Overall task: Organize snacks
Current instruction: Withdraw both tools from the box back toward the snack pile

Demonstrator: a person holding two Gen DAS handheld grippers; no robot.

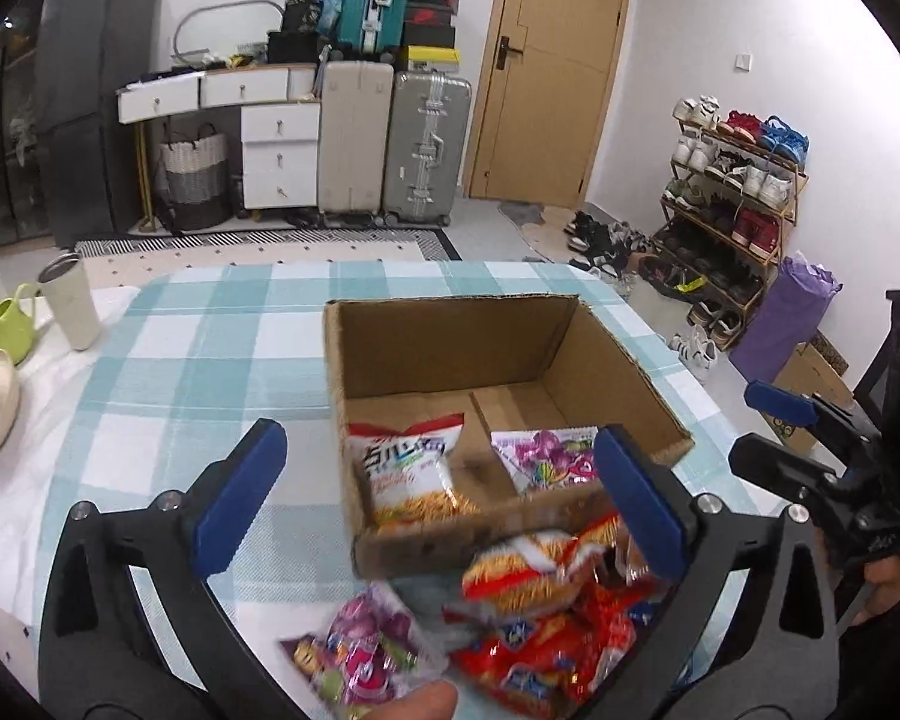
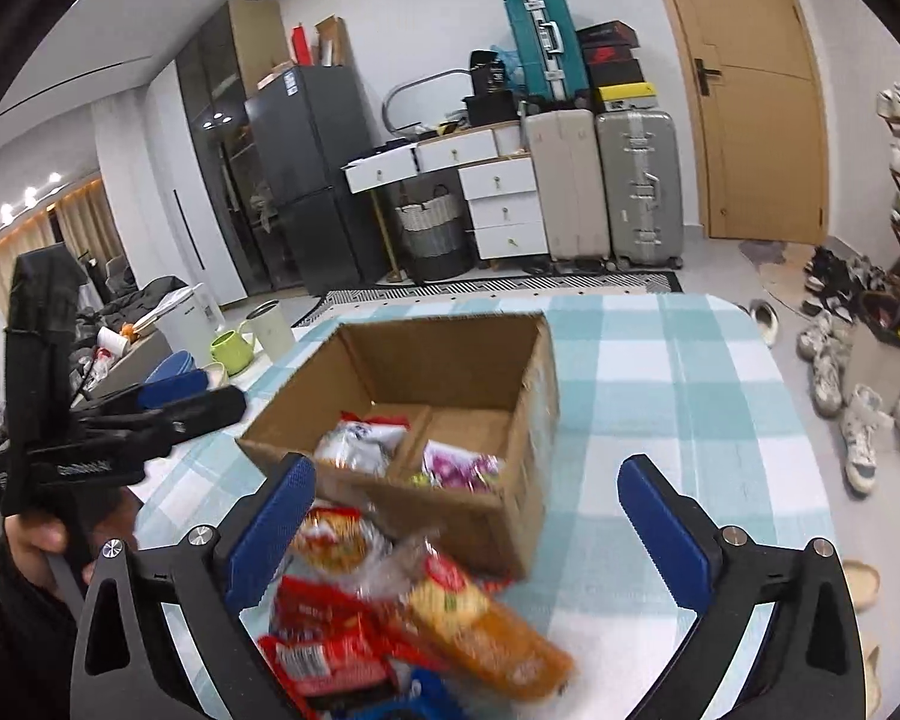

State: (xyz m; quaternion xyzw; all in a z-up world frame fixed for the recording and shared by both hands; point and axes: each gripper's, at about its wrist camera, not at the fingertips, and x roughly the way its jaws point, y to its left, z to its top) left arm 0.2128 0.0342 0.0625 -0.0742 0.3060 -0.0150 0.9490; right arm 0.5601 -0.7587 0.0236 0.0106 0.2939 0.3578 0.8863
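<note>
In the left wrist view, the left tool (image 1: pixel 441 495) at lower centre stands released, blue pads wide apart over the near wall of the brown cardboard box with a centre divider (image 1: pixel 450 342), gripping nothing. The step in hand looks like sorting: two packets are already in, one white-and-orange noodle snack bag (image 1: pixel 411 474) in the left compartment, one purple-and-pink candy bag (image 1: pixel 546 456) in the right. Another purple candy bag (image 1: pixel 360 654) lies at the bottom edge on the teal checked worktop (image 1: pixel 210 348), beside a blurred heap of red and orange snack packets (image 1: pixel 546 612), count unclear. The right tool (image 2: pixel 468 516) is likewise released above that heap. Next move likely calls for closing on one loose packet, matching its compartment
</note>
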